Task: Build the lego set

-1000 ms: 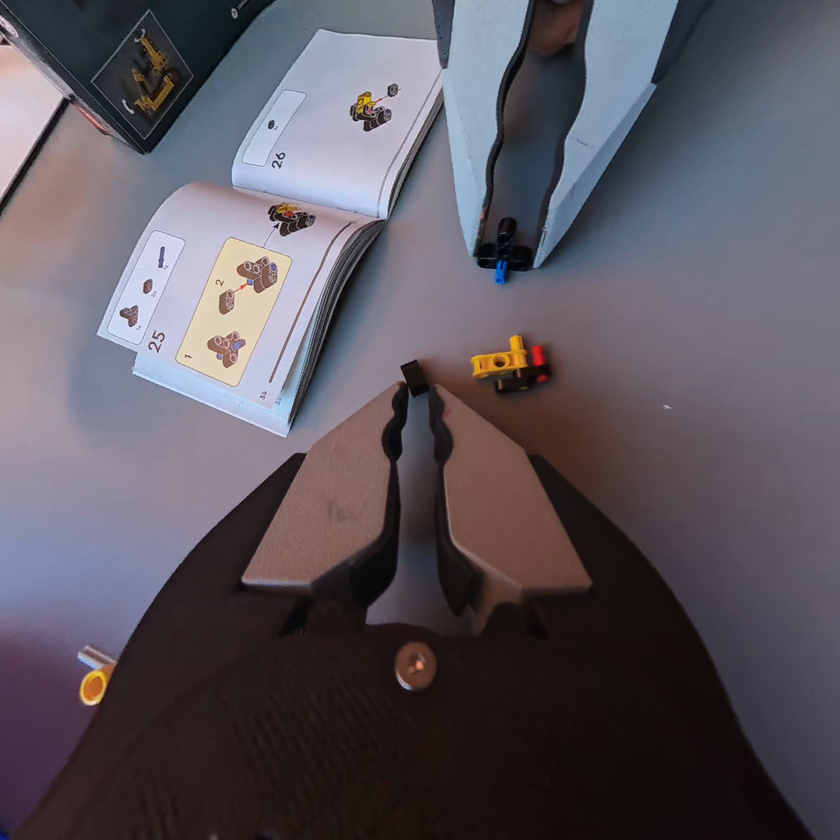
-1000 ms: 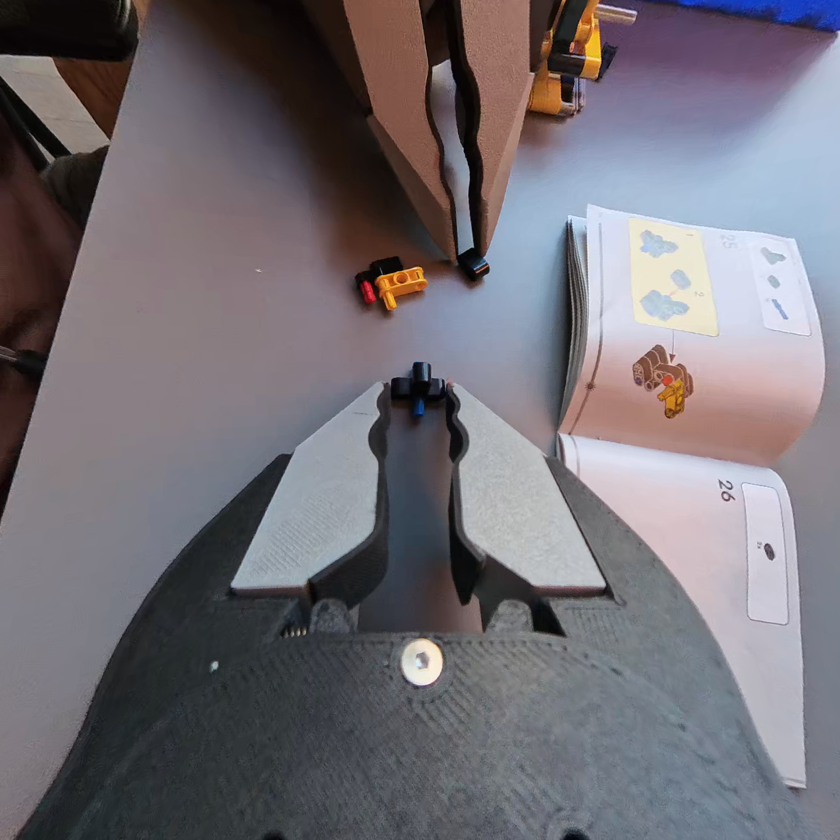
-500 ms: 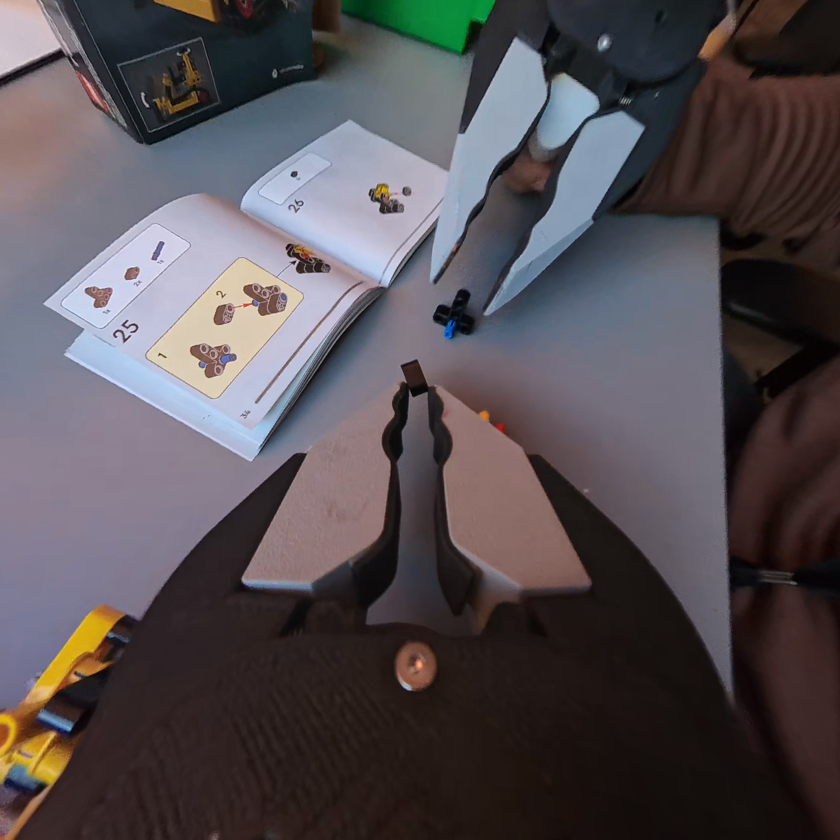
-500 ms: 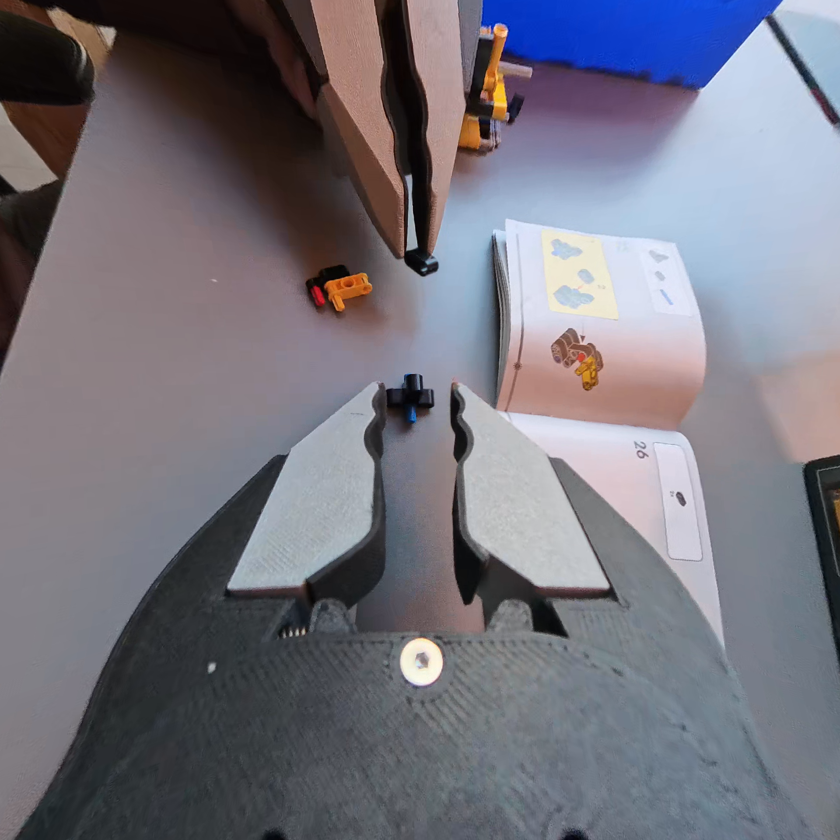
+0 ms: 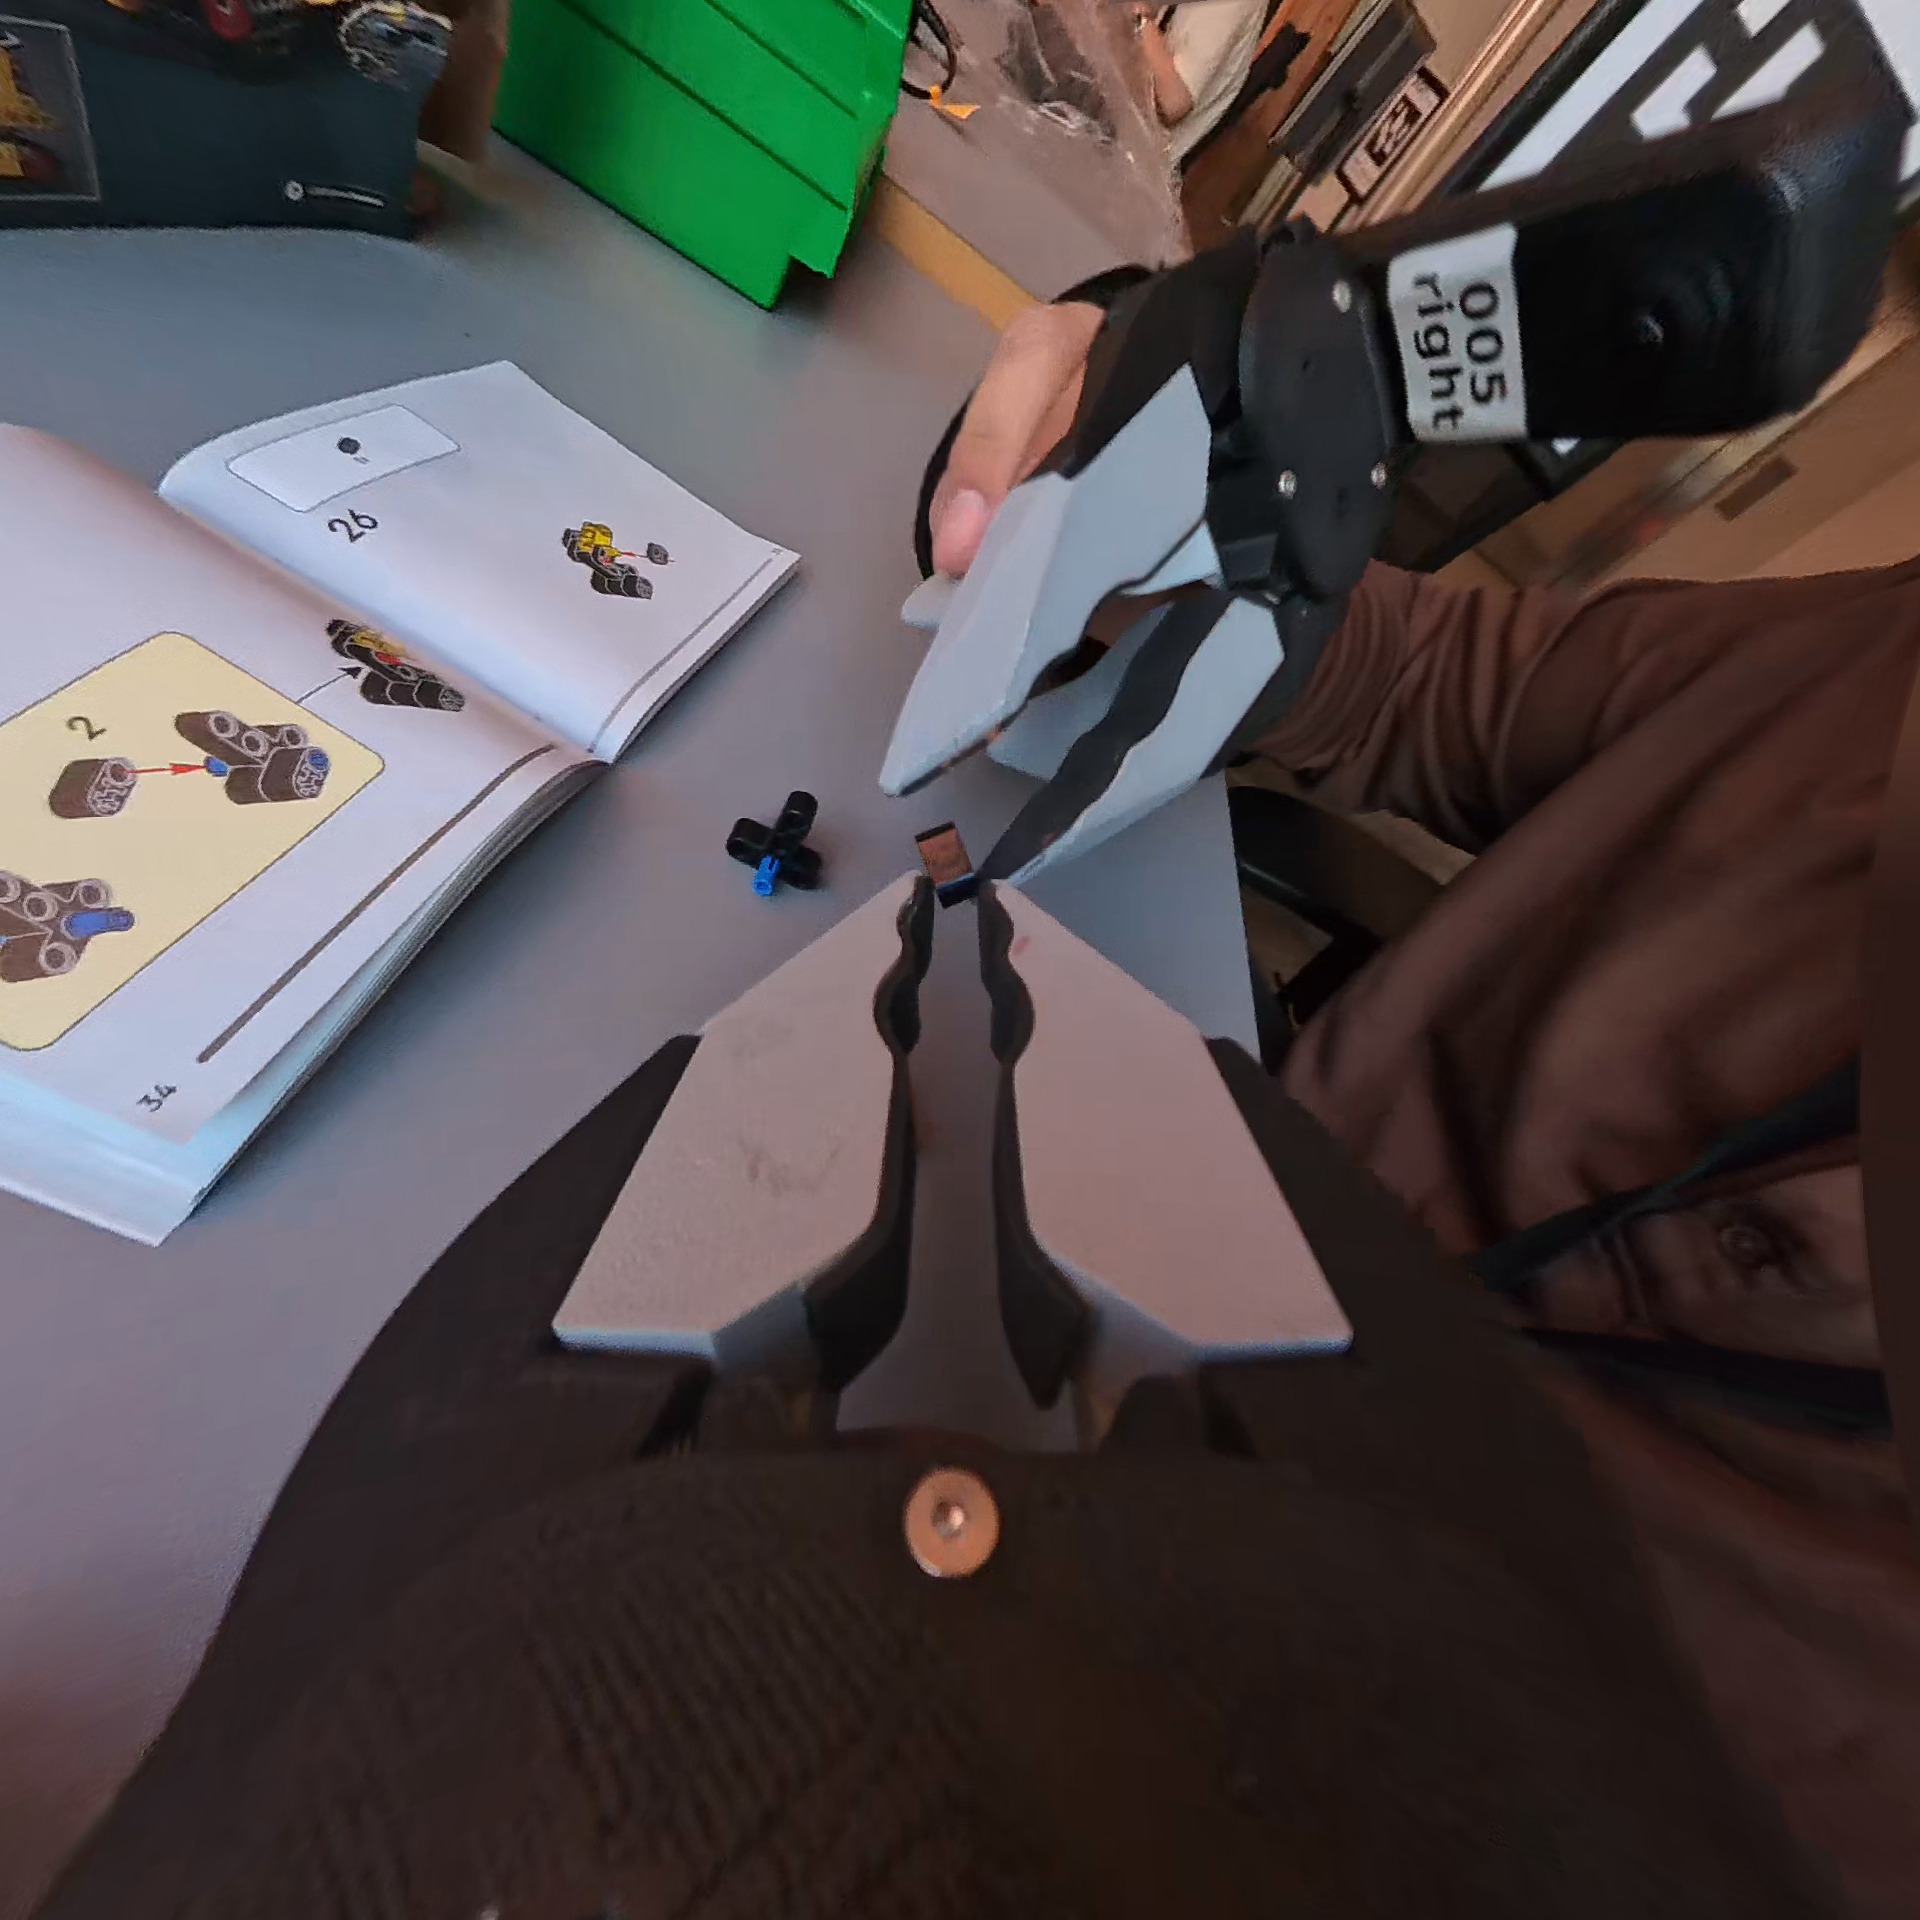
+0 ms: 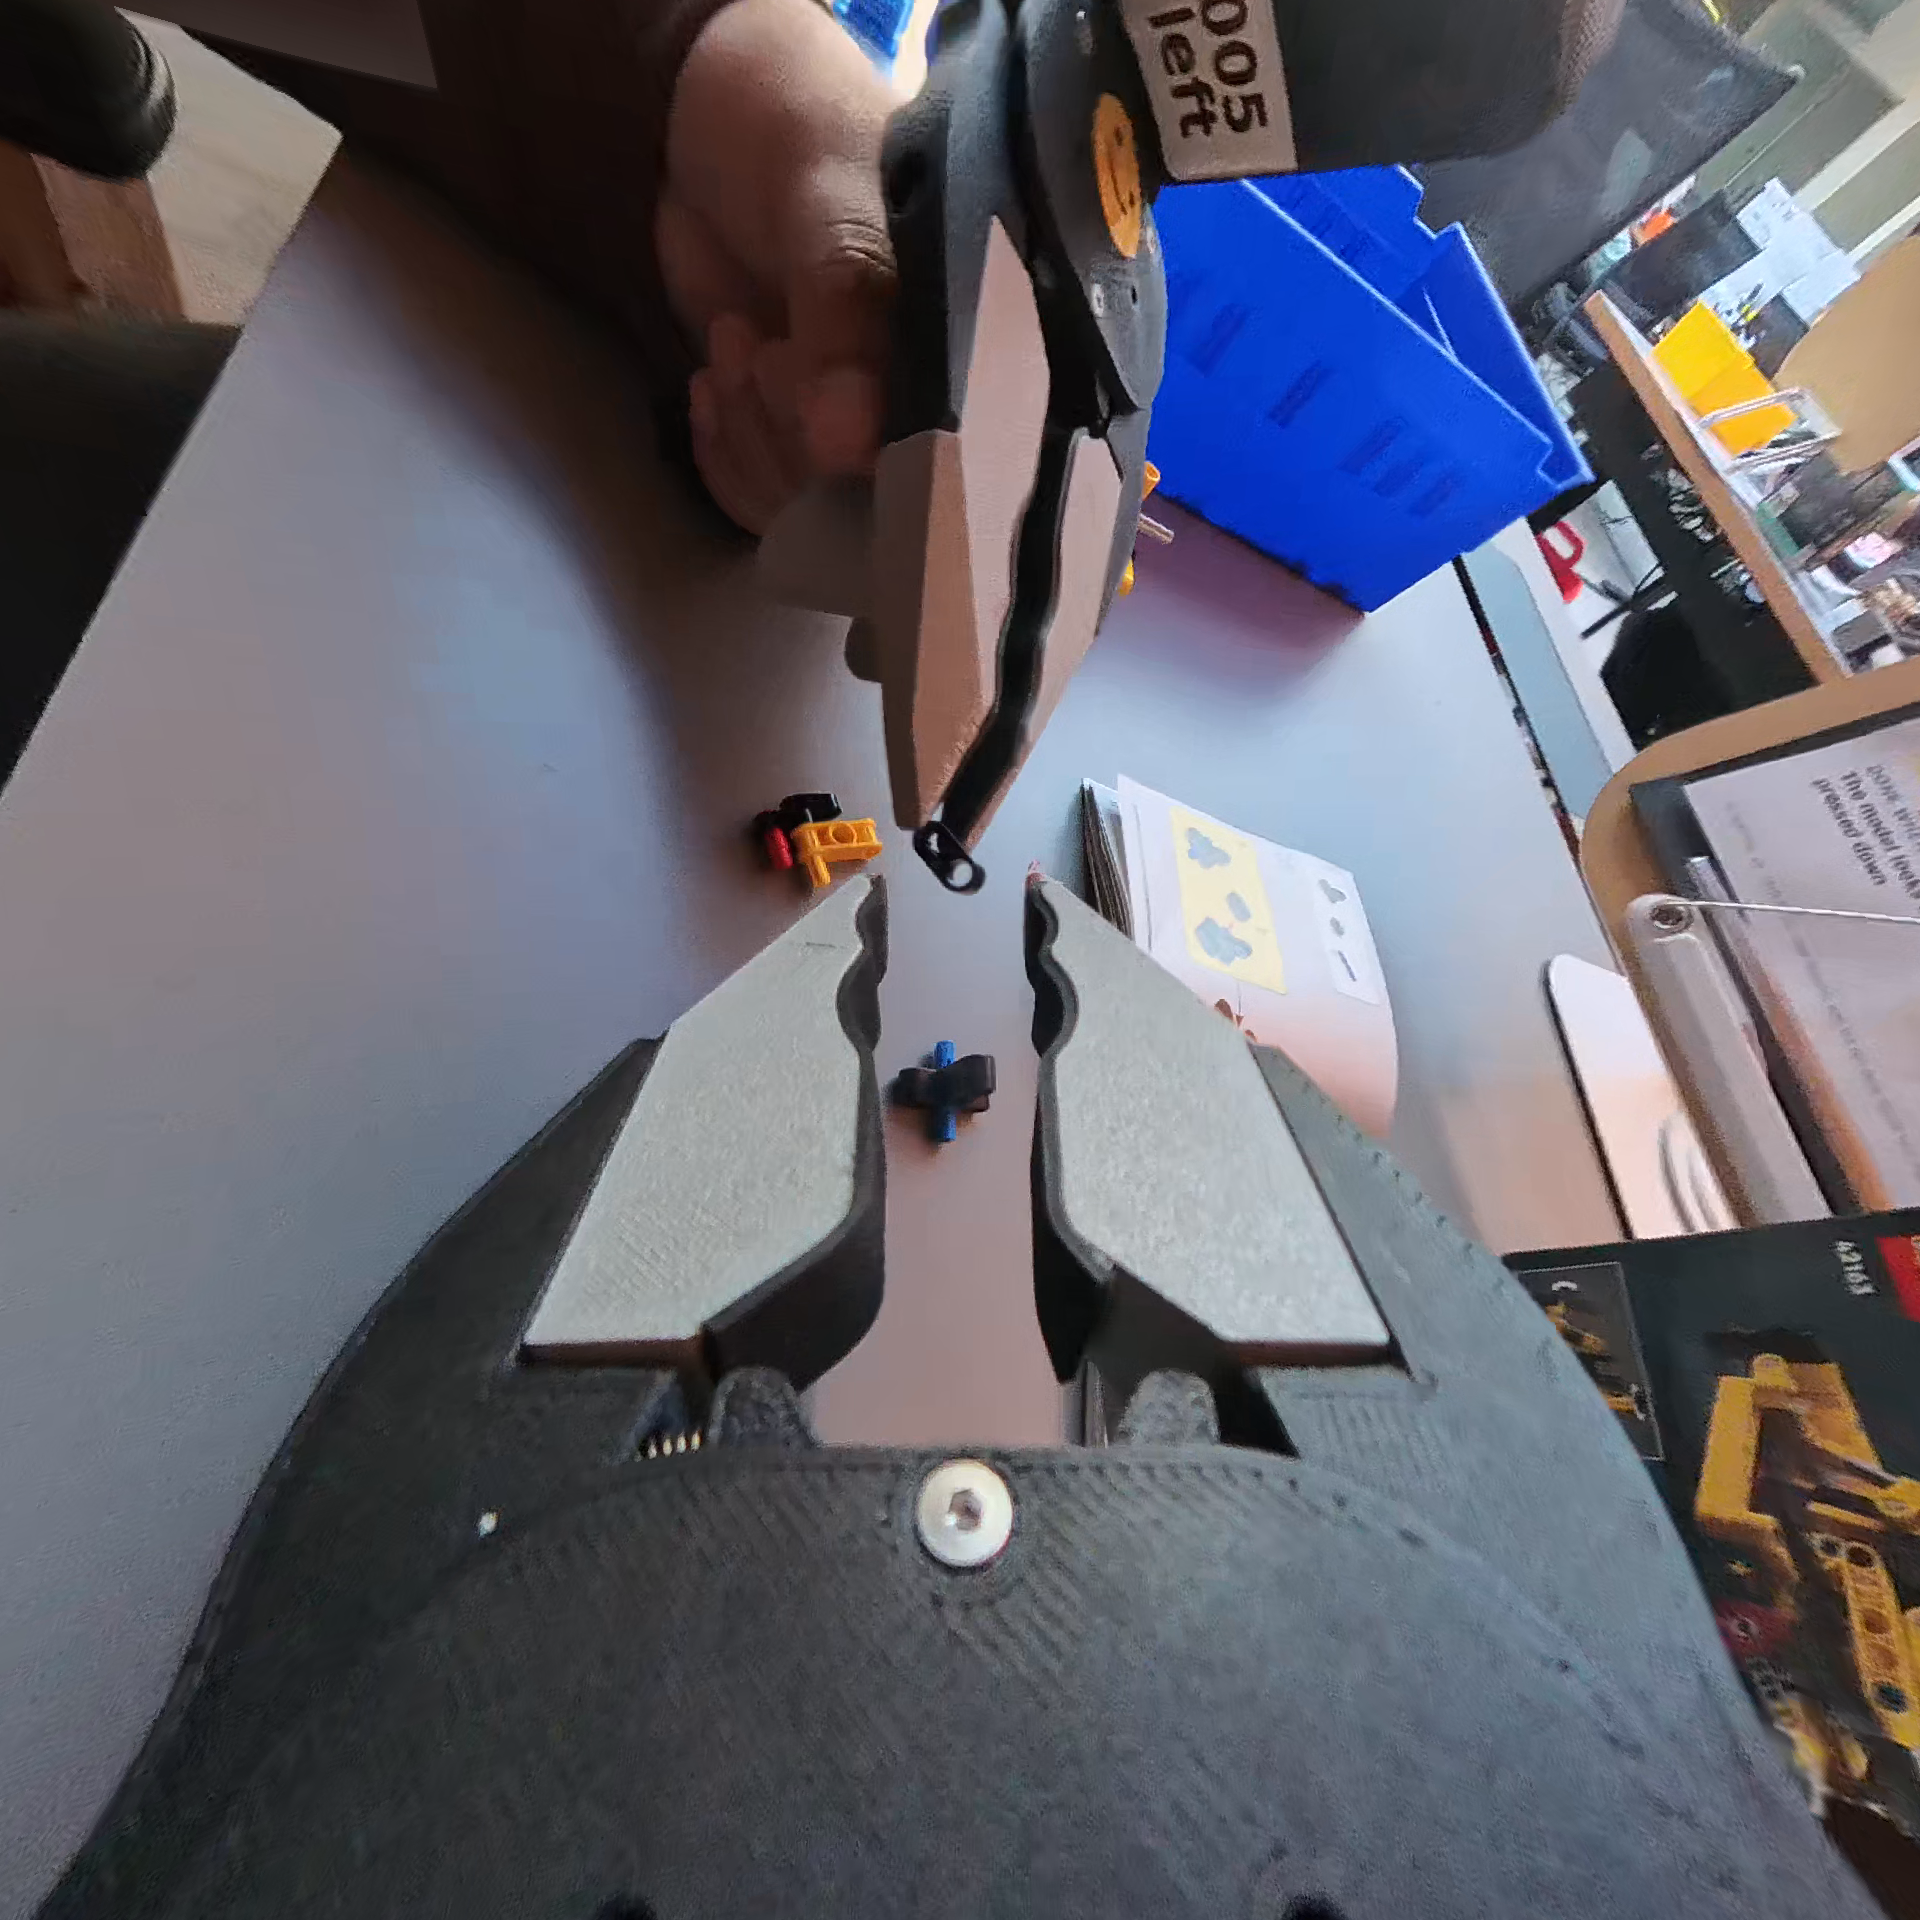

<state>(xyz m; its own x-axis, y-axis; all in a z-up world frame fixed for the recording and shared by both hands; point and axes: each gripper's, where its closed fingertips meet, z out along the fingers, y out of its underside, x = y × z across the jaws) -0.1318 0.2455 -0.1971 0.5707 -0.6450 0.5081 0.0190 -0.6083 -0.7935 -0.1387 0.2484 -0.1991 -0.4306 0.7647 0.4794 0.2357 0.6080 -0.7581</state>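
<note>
My left gripper (image 5: 948,894) is shut on a small black piece (image 5: 943,860) and holds it above the grey table (image 5: 582,935). My right gripper (image 6: 956,894) is open and empty, its fingertips on either side of that black piece (image 6: 948,857). It also shows in the left wrist view (image 5: 940,816). A black cross piece with a blue pin (image 6: 943,1086) lies loose on the table below the right fingers, and shows in the left wrist view (image 5: 774,842). A small yellow, red and black assembly (image 6: 821,836) lies to the left.
An open instruction booklet (image 5: 395,675) lies on the table, also in the right wrist view (image 6: 1236,914). A blue bin (image 6: 1340,416) stands behind my left gripper (image 6: 940,821). A dark set box (image 6: 1766,1455) is at the right. A person's brown sleeve (image 5: 1558,779) is near the table edge.
My right gripper has opened, let the black cross piece down on the table and risen. Both grippers have tilted up, and the left's black piece now sits between the right's open tips.
</note>
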